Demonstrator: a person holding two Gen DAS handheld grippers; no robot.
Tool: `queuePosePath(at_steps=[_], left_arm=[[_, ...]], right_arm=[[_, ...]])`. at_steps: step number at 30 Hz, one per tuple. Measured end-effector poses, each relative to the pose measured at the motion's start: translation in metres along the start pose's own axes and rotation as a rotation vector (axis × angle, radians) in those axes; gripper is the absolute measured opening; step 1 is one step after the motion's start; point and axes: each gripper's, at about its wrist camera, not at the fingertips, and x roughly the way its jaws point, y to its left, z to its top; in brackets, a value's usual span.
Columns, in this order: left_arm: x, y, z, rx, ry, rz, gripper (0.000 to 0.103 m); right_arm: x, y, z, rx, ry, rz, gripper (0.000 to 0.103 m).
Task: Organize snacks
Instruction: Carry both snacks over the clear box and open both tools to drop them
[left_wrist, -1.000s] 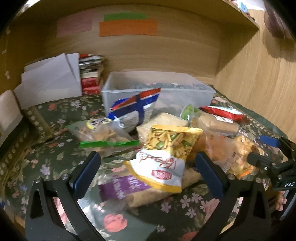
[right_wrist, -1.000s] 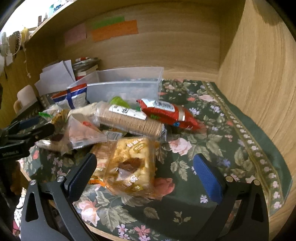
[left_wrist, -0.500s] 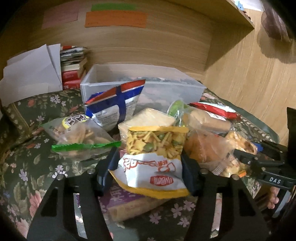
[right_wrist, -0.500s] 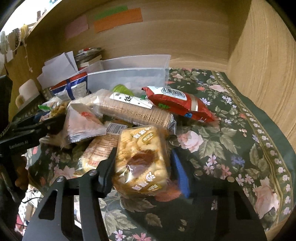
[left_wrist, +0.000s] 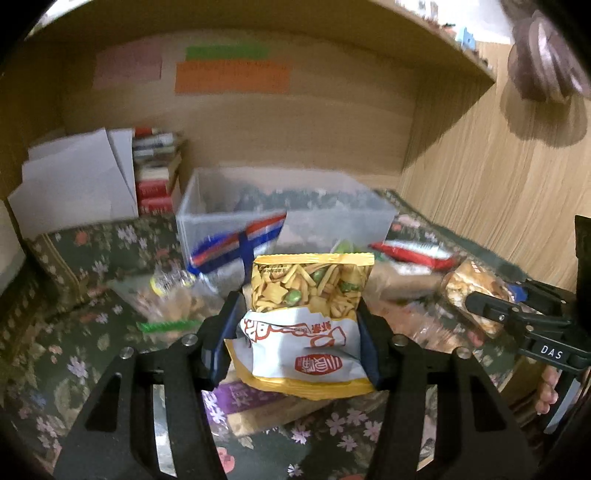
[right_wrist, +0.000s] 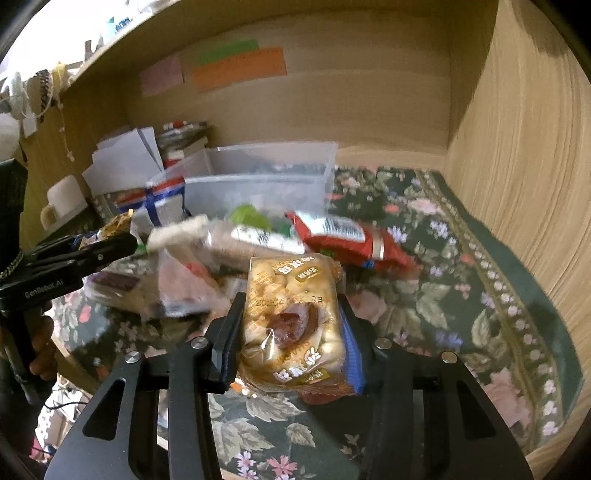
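Note:
My left gripper (left_wrist: 297, 332) is shut on a yellow and white snack-mix bag (left_wrist: 306, 325) and holds it above the snack pile. My right gripper (right_wrist: 291, 336) is shut on a clear pack of golden puffed pastry (right_wrist: 293, 321), lifted off the cloth. A clear plastic bin (left_wrist: 288, 218) stands behind the pile; it also shows in the right wrist view (right_wrist: 258, 177). Loose snacks lie before it: a blue and red bag (left_wrist: 236, 247), a red packet (right_wrist: 347, 240), a cracker sleeve (right_wrist: 243, 240). The right gripper also shows in the left wrist view (left_wrist: 517, 314).
A floral cloth (right_wrist: 443, 295) covers the shelf. White papers (left_wrist: 74, 181) and stacked books (left_wrist: 155, 173) sit at the back left. A wooden side wall (right_wrist: 524, 166) closes the right. A white mug (right_wrist: 62, 203) stands far left.
Both grippers closed on their packs about half a second ago and have since lifted them up off the pile.

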Motion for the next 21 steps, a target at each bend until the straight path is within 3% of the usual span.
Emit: queuePosePath(at_steps=[10,21], left_arm=[[-0.025,0.006,0.043,0.006,-0.119,0.038,0.056],[-0.014,0.020,0.092,-0.002,-0.163,0.098,0.056]], right_arm=[[-0.021,0.009,0.050,-0.042,-0.152,-0.007,0.042],[-0.002,0.020,0.105,-0.094,-0.240,-0.005,0.042]])
